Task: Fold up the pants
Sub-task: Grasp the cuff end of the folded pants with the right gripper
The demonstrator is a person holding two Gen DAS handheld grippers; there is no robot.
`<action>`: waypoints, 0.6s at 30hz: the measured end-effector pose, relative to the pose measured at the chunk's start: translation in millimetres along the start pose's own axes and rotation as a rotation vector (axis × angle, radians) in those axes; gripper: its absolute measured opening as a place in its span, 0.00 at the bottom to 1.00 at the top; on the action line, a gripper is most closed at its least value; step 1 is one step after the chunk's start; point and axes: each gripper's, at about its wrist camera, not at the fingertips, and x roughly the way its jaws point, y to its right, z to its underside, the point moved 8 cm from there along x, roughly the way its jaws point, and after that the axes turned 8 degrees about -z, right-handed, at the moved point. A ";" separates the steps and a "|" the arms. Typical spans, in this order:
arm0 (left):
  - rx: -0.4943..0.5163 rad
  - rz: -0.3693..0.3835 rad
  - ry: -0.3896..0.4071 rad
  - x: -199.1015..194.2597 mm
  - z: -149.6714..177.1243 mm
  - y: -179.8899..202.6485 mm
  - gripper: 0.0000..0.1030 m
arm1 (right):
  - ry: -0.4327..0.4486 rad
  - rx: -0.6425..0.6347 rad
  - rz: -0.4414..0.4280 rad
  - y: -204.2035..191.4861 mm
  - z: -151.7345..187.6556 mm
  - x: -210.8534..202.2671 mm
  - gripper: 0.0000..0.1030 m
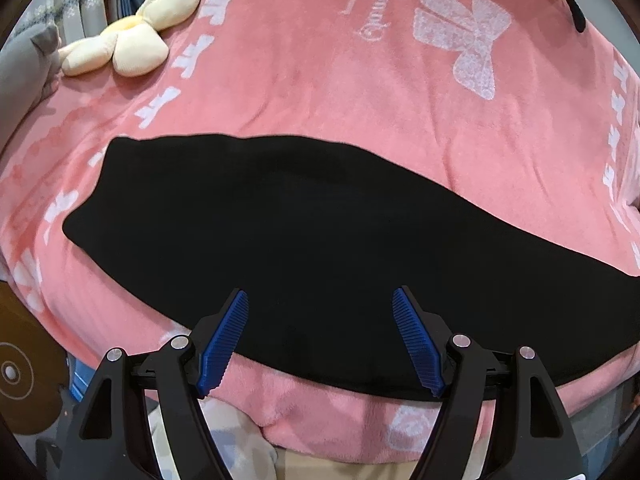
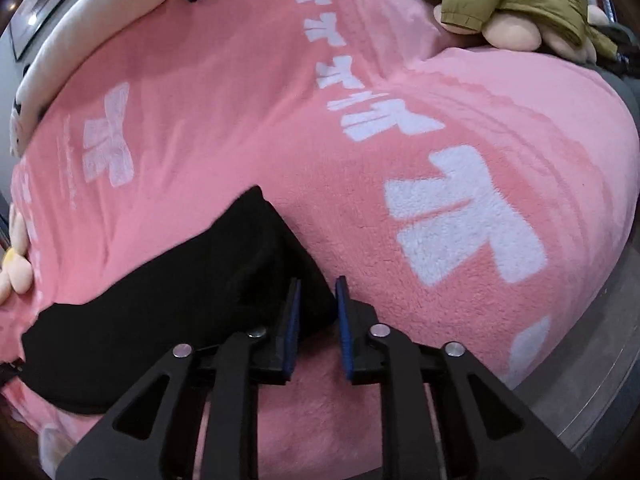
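The black pants (image 1: 304,240) lie along the bed's near edge; the right gripper (image 2: 318,304), jaws narrow around one end, may slip off while the left gripper (image 1: 320,320) hovers wide open.

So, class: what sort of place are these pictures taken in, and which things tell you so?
Probably a bedroom: a pink fleece blanket spread over what looks like a bed, soft toys lying on it, and black pants laid out for folding.
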 end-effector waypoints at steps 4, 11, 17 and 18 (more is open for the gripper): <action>0.008 0.015 0.007 -0.5 0.4 -2.8 0.70 | 0.087 0.044 0.052 7.4 -3.1 -39.6 0.40; -0.018 0.055 -0.002 5.9 4.6 -12.3 0.70 | 0.071 0.158 -0.073 -4.2 15.7 -38.9 0.66; -0.073 0.070 -0.009 12.4 9.4 -46.0 0.70 | 0.023 0.173 -0.027 -17.0 24.0 4.8 0.52; -0.084 0.072 -0.009 14.0 9.7 -53.5 0.70 | 0.028 0.168 -0.022 -20.1 22.1 7.3 0.34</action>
